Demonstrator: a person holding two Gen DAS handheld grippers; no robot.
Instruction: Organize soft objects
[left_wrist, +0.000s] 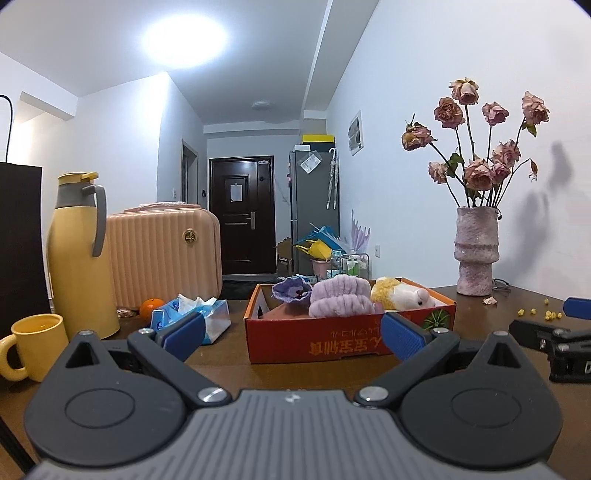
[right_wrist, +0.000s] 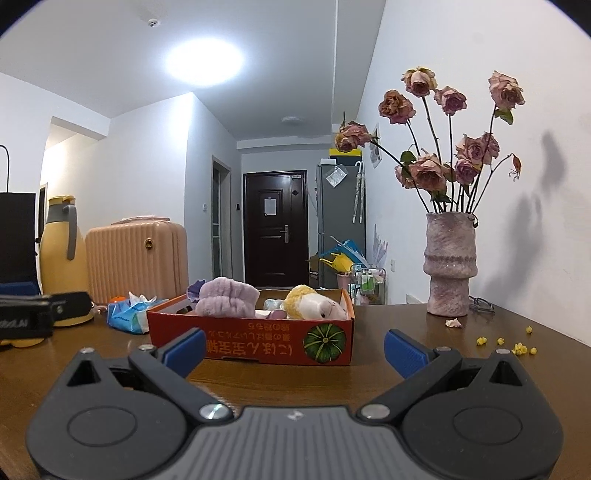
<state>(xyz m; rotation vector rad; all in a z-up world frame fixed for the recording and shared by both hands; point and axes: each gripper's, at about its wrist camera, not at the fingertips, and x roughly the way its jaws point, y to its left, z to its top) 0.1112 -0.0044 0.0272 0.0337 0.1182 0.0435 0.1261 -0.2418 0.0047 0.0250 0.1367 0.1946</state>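
Left tool (left_wrist: 293, 338) spread wide and empty, right tool (right_wrist: 294, 349) too, red box (right_wrist: 255, 341) hid soft toys' (right_wrist: 314, 306) bottoms, counter (right_wrist: 424, 354) edge cut off.

The brown wooden table (right_wrist: 406, 325) bears a red box (right_wrist: 251, 338), vase (right_wrist: 448, 266), tissue pack (left_wrist: 192, 317), flask (left_wrist: 79, 258) and mug (left_wrist: 35, 345).

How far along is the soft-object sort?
Looks mostly done: the lilac plush roll, the yellow-and-white plush toy and a purple knit piece sit in the red cardboard box. Nothing in hand: left gripper and right gripper are both open and empty, short of the box. Left: possibly the tissue pack on the table beside the box; no other soft item visible outside.
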